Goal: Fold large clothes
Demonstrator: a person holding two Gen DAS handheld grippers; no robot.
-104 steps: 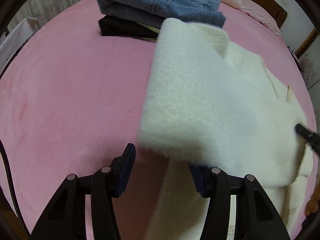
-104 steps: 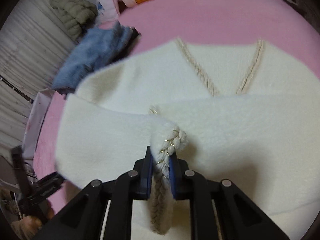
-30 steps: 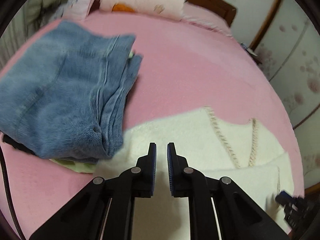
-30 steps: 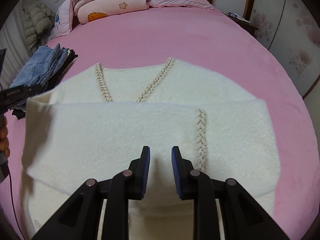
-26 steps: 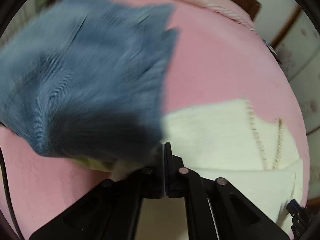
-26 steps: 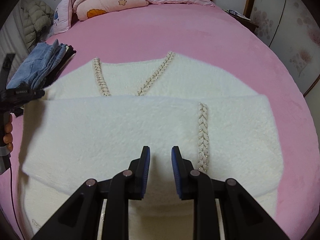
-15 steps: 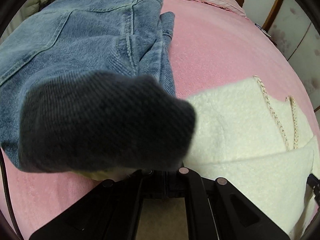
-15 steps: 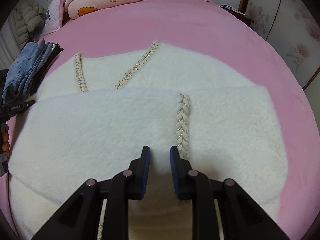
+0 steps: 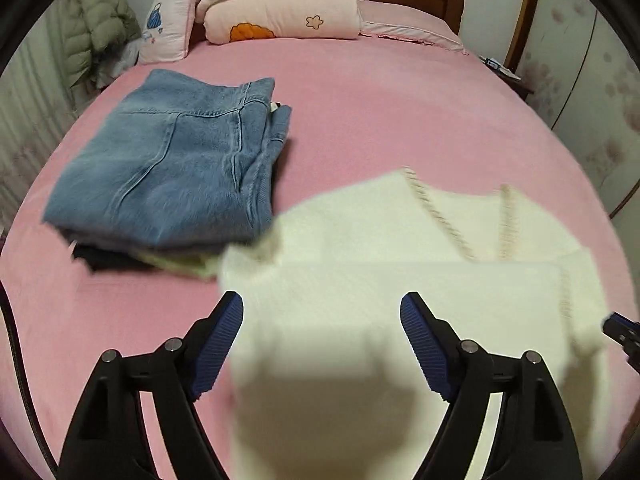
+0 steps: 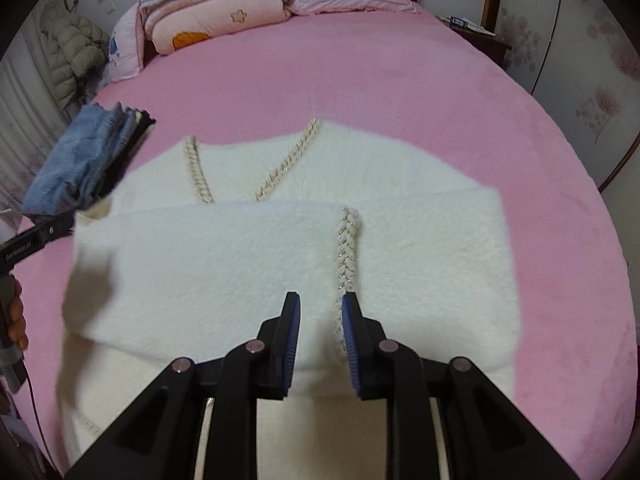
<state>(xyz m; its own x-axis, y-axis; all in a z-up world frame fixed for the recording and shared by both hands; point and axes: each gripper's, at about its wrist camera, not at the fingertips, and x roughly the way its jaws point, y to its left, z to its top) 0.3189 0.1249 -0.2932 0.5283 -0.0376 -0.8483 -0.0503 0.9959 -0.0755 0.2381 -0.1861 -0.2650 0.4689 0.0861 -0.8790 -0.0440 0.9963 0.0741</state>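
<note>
A white fluffy cardigan with braided trim lies on the pink bed, its lower part folded up over the chest. My right gripper hovers over the fold with a narrow gap between its pads and nothing in it; the braid runs just beside the right pad. My left gripper hangs over the cardigan's left end, its jaws opening wide with nothing gripped. A hand holding that gripper shows at the left edge of the right wrist view.
A stack of folded clothes with blue jeans on top sits left of the cardigan, touching its corner. Folded pink quilts and pillows lie at the headboard. A padded jacket hangs far left. The right gripper's tip shows at the edge.
The left gripper, shut on a fold of the jeans half a second ago, has let it go, opened wide and drawn back. The jeans lie flat. The right gripper rose slightly.
</note>
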